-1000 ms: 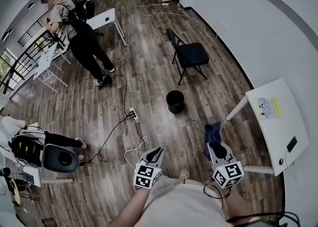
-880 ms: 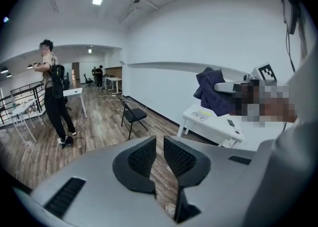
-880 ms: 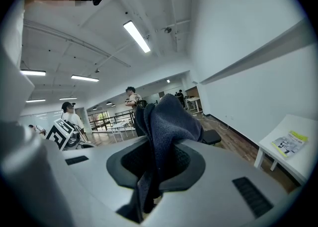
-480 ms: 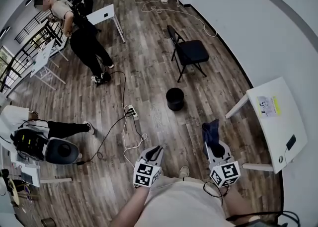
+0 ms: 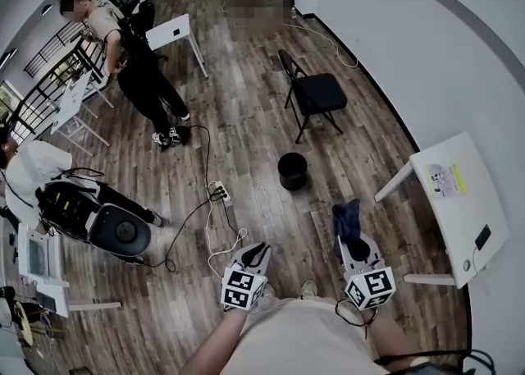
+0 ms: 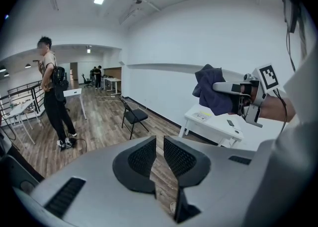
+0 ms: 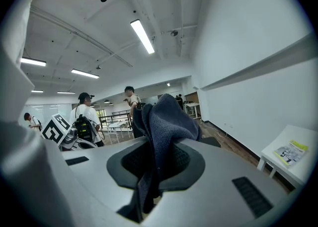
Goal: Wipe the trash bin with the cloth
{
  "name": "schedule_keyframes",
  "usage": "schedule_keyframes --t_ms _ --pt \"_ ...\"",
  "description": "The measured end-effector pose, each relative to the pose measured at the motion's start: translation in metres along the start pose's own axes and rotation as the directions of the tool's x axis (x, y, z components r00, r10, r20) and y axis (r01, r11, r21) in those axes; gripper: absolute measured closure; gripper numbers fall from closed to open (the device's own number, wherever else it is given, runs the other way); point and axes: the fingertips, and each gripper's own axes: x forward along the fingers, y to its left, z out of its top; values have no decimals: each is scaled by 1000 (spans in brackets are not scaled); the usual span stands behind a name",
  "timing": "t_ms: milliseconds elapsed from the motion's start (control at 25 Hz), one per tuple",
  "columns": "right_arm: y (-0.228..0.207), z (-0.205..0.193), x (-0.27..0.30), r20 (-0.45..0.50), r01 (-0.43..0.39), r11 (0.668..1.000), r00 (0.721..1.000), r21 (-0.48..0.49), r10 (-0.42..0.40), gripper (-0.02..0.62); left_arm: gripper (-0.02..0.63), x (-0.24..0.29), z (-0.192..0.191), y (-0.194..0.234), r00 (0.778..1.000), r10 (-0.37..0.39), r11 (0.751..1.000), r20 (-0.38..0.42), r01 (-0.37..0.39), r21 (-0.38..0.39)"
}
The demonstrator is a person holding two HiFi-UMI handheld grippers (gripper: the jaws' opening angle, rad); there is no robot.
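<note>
Head view: bin [image 5: 292, 171] at 12 o'clock, well apart from both grippers. Right gripper [image 5: 353, 245] clamped on cloth [image 5: 348, 219]; left gripper [image 5: 257, 249] jaws slightly apart, empty. Risk: cloth, seemingly pinched by one fold, could slip out under wiping pressure.

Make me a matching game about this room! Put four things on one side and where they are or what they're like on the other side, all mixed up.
Things
1. cloth
2. trash bin
3. chair
4. left gripper

Clues
A. round and black, alone on the wood floor ahead of the grippers
B. nothing between its jaws
C. dark blue, pinched in the right gripper
D. thin legs, empty seat, next to the white wall

Right pairs: 1-C, 2-A, 3-D, 4-B
</note>
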Motion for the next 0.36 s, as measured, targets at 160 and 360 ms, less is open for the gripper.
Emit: schedule_keyframes --t_ms 160,360 --pt "6 0 6 -5 3 1000 1000 11 -3 541 546 -2 1 5 1000 -13 1000 -1 13 2" --pt "12 -2 9 -6 4 1000 1000 18 -4 541 546 -4 -1 5 1000 -26 1000 1 26 8"
